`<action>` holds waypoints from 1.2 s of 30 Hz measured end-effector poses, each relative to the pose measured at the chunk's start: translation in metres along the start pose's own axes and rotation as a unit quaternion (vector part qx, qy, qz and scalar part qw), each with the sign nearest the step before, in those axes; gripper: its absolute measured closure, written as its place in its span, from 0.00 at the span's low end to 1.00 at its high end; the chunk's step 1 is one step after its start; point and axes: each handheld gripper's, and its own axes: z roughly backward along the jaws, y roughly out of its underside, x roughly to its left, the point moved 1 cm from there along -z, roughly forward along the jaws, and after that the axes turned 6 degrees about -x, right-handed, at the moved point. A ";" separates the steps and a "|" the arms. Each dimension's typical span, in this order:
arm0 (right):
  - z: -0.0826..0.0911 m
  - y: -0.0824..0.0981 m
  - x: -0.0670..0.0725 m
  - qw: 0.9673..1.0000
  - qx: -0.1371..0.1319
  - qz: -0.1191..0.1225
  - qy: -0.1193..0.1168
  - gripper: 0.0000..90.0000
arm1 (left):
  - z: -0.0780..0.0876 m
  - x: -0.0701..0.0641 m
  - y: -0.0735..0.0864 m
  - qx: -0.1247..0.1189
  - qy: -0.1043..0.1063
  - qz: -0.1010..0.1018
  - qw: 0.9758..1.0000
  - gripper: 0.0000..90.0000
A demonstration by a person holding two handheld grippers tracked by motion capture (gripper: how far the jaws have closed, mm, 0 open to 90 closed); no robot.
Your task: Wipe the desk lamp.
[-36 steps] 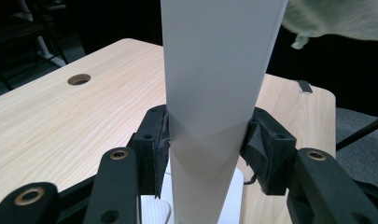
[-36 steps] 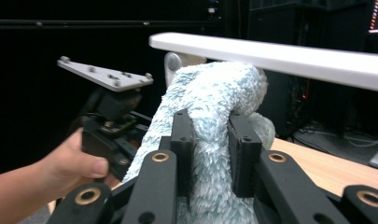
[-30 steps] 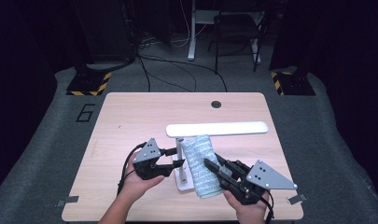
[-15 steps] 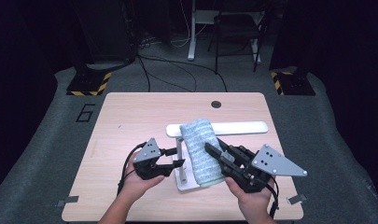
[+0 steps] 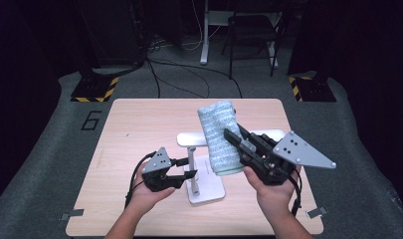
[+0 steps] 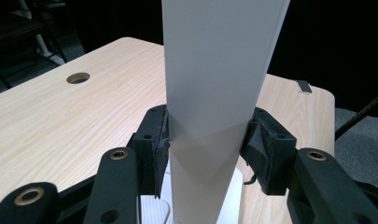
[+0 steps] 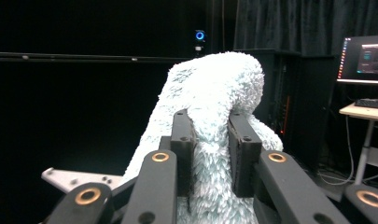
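We hold a black two-jaw gripper in each hand over the pale wooden table [image 5: 139,124]. Our left gripper [image 5: 189,168] sits low near the table's front, and its jaws are clamped on the upright post of the white desk lamp [image 5: 191,162]. In the left gripper view [image 6: 207,140], the two black pads press flat against either side of that broad white post [image 6: 214,93], which rises straight up between them, with the tabletop and its round cable hole [image 6: 77,77] behind. In the high view, the lamp's flat white base [image 5: 211,186] rests on the table just beside our left hand [image 5: 147,196], and its long horizontal head [image 5: 189,139] stretches across behind the post.

Our right gripper [image 5: 231,137] is raised above the table, angled up and toward the middle, with its grey three-cornered plate [image 5: 298,152] on top. Its jaws are closed tight on the fluffy light-blue microfibre cloth [image 5: 219,134]. In the right gripper view [image 7: 210,156], the pads pinch a fold of the shaggy cloth [image 7: 214,93] between them, and the rest bulges up over the jaws and hangs down below. In the high view, the cloth stands lifted clear of the tabletop, in front of the lamp's head and just to the right of the post. Our right hand [image 5: 273,191] grips the tool from below.
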 end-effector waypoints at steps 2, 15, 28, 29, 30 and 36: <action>-0.003 -0.003 -0.005 1.000 0.004 -0.001 0.005 0.83 | 0.000 0.000 0.000 0.000 0.000 0.000 1.000 0.59; -0.014 -0.004 -0.023 0.998 0.028 0.014 0.052 0.82 | 0.000 -0.001 0.000 0.001 0.002 0.004 1.000 0.59; -0.038 0.026 -0.017 0.996 0.082 0.012 0.045 0.80 | 0.004 -0.001 -0.004 -0.014 0.014 -0.010 1.000 0.50; -0.039 0.026 -0.017 0.995 0.087 0.014 0.046 0.80 | 0.005 -0.001 -0.006 -0.016 0.020 -0.012 1.000 0.49; -0.040 0.027 -0.018 0.995 0.087 0.016 0.044 0.80 | 0.006 -0.001 -0.009 -0.022 0.019 -0.015 0.999 0.49; -0.042 0.028 -0.019 0.995 0.092 0.007 0.046 0.78 | 0.009 -0.001 -0.024 -0.049 0.021 -0.034 0.998 0.48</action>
